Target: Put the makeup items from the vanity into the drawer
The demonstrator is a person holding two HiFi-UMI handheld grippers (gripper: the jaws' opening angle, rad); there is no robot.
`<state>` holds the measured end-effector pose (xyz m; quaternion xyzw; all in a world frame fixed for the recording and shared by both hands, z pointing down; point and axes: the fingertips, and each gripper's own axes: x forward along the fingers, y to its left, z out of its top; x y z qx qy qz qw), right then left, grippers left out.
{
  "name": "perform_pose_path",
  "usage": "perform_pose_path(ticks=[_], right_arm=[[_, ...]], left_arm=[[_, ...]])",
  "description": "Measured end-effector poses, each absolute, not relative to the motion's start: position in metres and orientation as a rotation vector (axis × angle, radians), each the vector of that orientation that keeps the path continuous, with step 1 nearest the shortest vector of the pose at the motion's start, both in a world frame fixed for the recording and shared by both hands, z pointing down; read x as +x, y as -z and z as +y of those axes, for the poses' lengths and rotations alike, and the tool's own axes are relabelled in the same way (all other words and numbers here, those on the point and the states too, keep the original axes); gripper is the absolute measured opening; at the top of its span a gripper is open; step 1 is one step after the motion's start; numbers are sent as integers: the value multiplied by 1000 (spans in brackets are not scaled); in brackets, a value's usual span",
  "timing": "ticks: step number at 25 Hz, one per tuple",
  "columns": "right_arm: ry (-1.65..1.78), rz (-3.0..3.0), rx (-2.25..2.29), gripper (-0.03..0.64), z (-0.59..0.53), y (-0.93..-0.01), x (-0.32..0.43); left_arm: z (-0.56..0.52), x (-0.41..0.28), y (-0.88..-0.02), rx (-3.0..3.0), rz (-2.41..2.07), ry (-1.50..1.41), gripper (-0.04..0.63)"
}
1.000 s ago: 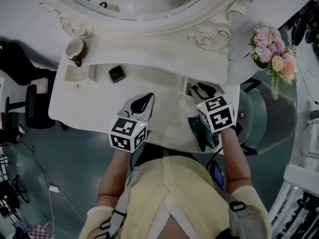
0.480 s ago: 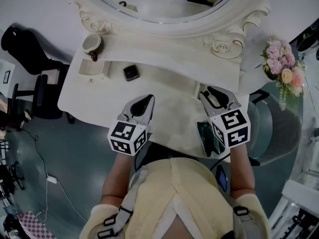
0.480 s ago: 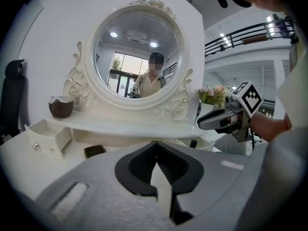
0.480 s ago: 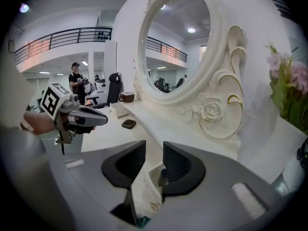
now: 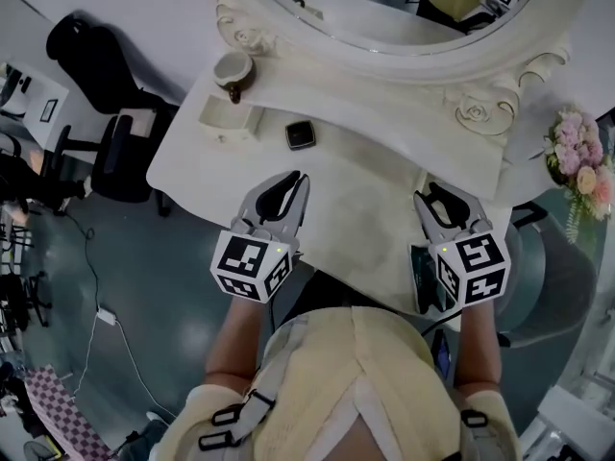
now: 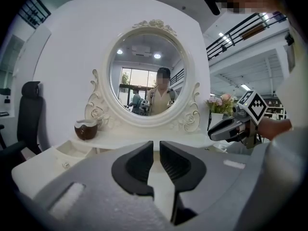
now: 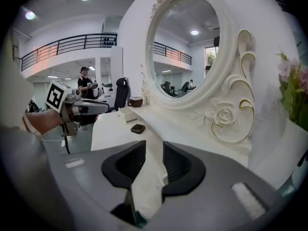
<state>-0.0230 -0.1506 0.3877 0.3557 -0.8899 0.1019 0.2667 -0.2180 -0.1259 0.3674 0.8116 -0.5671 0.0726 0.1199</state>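
Note:
A small dark square compact (image 5: 301, 134) lies on the white vanity top (image 5: 356, 190), also seen in the right gripper view as the compact (image 7: 138, 128). My left gripper (image 5: 291, 182) hovers over the vanity's front edge, short of the compact. Its jaws (image 6: 156, 147) are opening, a narrow gap between them and nothing in it. My right gripper (image 5: 440, 196) is at the front right, above the pulled-out drawer (image 5: 424, 279) with a dark green inside. The right gripper (image 7: 154, 147) stands open and empty.
A brown cup (image 5: 233, 68) and a small white box (image 5: 231, 118) sit at the vanity's back left under the ornate round mirror (image 5: 404, 27). Pink flowers (image 5: 581, 161) stand at the right. A black office chair (image 5: 101, 65) is left of the vanity.
The head view has swung, so the vanity sits further right and lower in the picture. Both grippers stay over the front edge. The left jaws now show a slight gap.

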Motion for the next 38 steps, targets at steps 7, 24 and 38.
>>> perform_pose_path(ticks=[7,24,38], right_arm=[[-303,-2417,907,120,-141,-396,-36],[-359,-2384,897,120,-142,-415,-48],[-430,-2304,982,120,-154,-430,-32]], left_arm=[[-124,-236,-356,2378,-1714,-230,116],[-171,-264,-423,2348,-1618,-517,357],[-233,-272,-486,2310,-1488,-751,357]])
